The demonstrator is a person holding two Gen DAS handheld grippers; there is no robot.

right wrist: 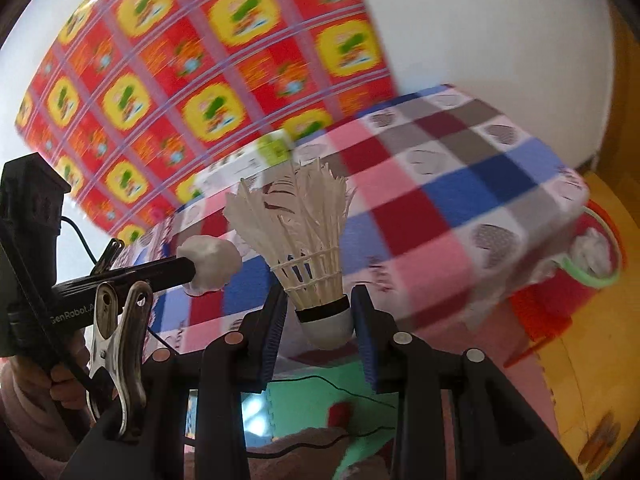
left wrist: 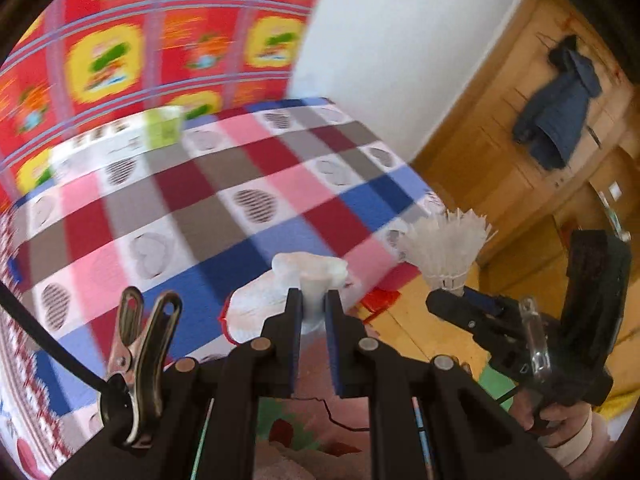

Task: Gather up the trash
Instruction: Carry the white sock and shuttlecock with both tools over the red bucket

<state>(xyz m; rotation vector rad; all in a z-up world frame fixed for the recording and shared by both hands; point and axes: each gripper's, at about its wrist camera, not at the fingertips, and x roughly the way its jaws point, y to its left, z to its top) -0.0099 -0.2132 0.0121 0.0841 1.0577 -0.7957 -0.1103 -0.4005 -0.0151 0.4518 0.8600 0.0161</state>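
My left gripper is shut on a crumpled white paper wad, pinched at its narrow waist. In the right wrist view the same wad sticks out of the left gripper at the left. My right gripper is shut on the cork base of a white feather shuttlecock, feathers pointing up. The left wrist view shows this shuttlecock in the right gripper at the right. A red trash bin with a green rim holds white paper beside the bed's corner.
A bed with a chequered cover fills the middle, and a green and white box lies on it by the wall. A red patterned cloth hangs behind. A wooden wardrobe with a blue jacket stands at the right.
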